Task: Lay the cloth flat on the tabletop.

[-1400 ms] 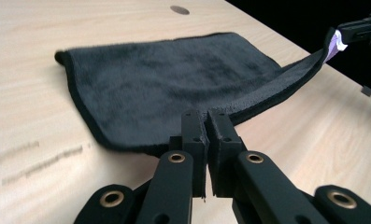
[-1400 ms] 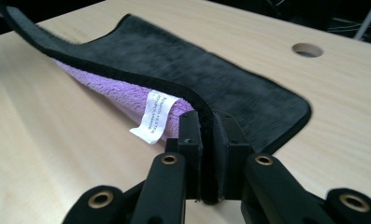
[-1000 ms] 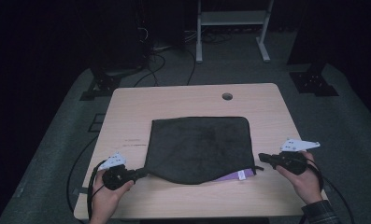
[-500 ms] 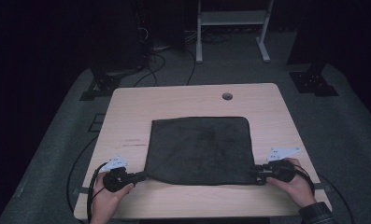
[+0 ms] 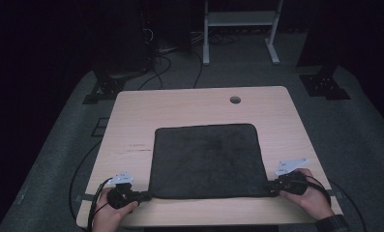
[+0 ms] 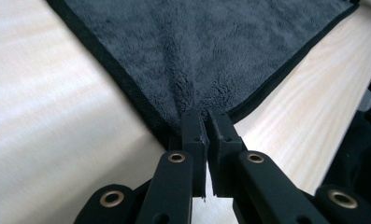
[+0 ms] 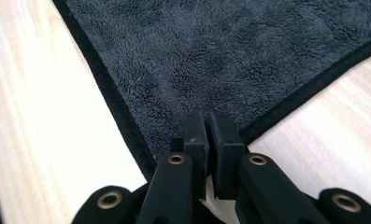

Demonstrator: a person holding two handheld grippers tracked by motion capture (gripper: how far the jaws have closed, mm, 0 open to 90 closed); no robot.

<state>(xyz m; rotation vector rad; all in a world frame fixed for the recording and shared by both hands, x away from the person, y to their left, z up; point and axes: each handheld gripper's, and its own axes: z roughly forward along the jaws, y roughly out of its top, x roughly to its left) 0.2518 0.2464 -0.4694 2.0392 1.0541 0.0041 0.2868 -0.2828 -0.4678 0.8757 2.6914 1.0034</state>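
A dark towel [image 5: 206, 162] lies flat on the near half of the bench [image 5: 131, 121]. The left gripper [image 5: 143, 195] has its jaws clamped on the towel's near left corner, bunching the pile. The right gripper [image 5: 269, 186] has its jaws closed tight on the near right corner, after a brief opening.

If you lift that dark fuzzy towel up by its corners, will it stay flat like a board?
Probably not. The dark towel looks like soft, fluffy cloth, and it bunches where the left gripper pinches its corner, so it would likely sag in the middle. It lies thin on the table, so it's probably light. Its fuzzy pile should resist slipping.
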